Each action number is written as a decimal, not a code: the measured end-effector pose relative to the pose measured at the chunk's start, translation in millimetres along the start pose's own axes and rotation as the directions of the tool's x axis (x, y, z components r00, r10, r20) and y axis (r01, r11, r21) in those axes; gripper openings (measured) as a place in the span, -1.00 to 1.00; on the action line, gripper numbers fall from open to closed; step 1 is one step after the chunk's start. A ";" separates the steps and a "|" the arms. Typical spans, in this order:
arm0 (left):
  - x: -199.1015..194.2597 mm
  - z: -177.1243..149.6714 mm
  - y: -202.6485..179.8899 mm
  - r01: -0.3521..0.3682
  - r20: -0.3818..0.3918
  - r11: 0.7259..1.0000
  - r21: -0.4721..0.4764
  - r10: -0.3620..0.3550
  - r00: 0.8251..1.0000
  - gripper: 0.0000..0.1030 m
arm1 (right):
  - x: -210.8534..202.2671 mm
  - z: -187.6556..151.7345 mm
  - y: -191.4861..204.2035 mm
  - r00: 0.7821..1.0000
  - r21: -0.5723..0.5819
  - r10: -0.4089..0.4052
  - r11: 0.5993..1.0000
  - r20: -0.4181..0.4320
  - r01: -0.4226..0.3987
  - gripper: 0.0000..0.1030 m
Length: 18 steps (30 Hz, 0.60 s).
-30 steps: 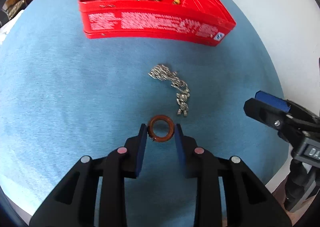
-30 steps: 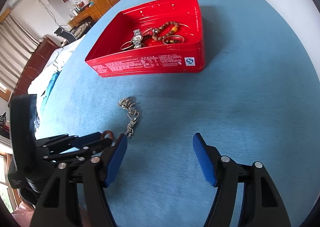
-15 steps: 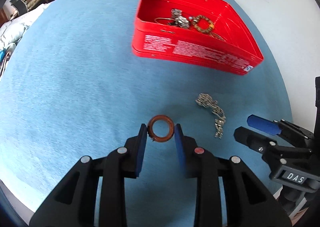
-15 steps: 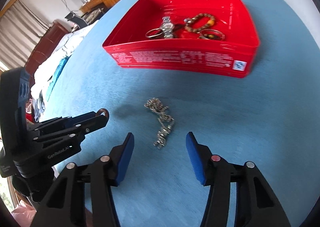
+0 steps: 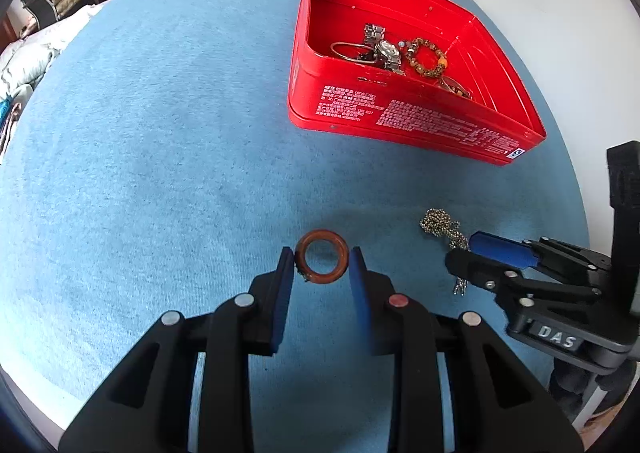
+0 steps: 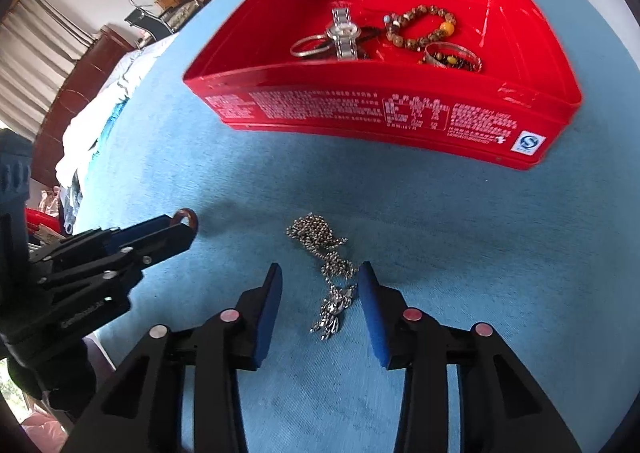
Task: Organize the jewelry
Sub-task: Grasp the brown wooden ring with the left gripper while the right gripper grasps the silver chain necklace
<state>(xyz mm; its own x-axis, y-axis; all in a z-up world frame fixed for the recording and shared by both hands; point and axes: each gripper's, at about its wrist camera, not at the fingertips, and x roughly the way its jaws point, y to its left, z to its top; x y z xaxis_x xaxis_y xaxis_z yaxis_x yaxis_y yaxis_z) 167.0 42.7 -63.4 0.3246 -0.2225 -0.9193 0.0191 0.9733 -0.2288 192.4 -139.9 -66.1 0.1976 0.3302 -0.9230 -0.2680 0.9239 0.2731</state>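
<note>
Jewelry mostly boxed, two pieces left

Table (image 5: 160, 173), blue-covered, carries a red box (image 6: 400, 121) near its far edge. Inside already lie a watch (image 6: 343, 33), a bead bracelet (image 6: 420, 27), bangles (image 6: 310, 47) and another band (image 6: 452, 55), so I judge most of the sorting done. Two pieces remain outside. The left gripper (image 5: 322, 267) holds a brown ring (image 5: 322, 262), its fingers (image 5: 284, 273) pressing on the rim, lifted over the cloth well short of the box. The right gripper (image 6: 320, 295) stands over a silver chain (image 6: 328, 265) lying on the table; its fingers (image 6: 370, 293) are closing either side of the chain but do not yet touch it.
</note>
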 end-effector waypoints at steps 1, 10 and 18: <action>0.8 0.7 -0.1 0.000 0.000 1.000 0.000 0.000 1.000 -0.48 | 3.3 1.1 0.3 1.000 -0.004 -0.004 1.000 -0.004 0.004 -0.23; 2.7 3.0 4.6 0.013 -0.009 1.000 -0.006 -0.013 1.000 -0.48 | 11.4 6.6 8.9 0.997 -0.067 -0.069 0.995 0.018 0.070 -0.47; 3.9 4.4 7.2 0.019 -0.010 1.000 -0.010 -0.019 1.000 -0.48 | 12.9 8.9 8.3 0.994 -0.068 -0.104 0.992 0.036 0.106 -0.67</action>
<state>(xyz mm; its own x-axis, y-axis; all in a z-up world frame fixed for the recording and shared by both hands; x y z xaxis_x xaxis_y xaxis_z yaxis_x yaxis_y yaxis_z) 172.6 49.1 -67.3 0.3143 -0.2419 -0.9180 0.0158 0.9682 -0.2497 201.1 -126.3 -73.4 0.2583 0.2395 -0.9359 -0.3088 0.9384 0.1549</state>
